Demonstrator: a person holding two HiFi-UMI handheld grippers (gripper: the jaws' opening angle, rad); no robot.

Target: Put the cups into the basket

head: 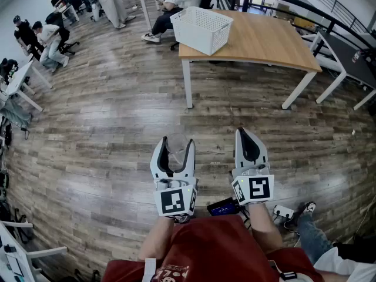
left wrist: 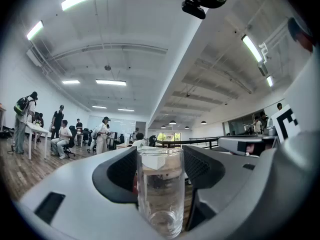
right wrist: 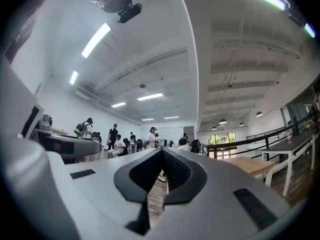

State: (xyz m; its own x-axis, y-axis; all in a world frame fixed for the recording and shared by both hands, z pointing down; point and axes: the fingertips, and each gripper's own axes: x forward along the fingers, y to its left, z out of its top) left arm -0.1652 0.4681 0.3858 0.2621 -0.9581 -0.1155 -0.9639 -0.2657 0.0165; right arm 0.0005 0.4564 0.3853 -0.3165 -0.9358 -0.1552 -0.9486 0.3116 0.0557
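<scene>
While my left gripper point(head: 175, 146) hugs the clear glass cup point(left wrist: 160, 194) standing up between its jaws, the white plastic basket point(head: 201, 28) sits well apart, top middle, on the wooden bench point(head: 267, 40). My right gripper point(head: 247, 135) is closed, empty.

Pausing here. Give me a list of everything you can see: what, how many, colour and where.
cup: one, clear glass, upright between the left gripper's fingers
basket: one, white, on the near left corner of the wooden table
table: one, light wood top, white legs, ahead across the plank floor
dark table: one, dark top, white legs, far right
people: several, seated or standing, far left and behind the wooden table
left gripper: one, white with black pads, shut on the cup, low centre
right gripper: one, white with black pads, shut and empty, beside the left one
</scene>
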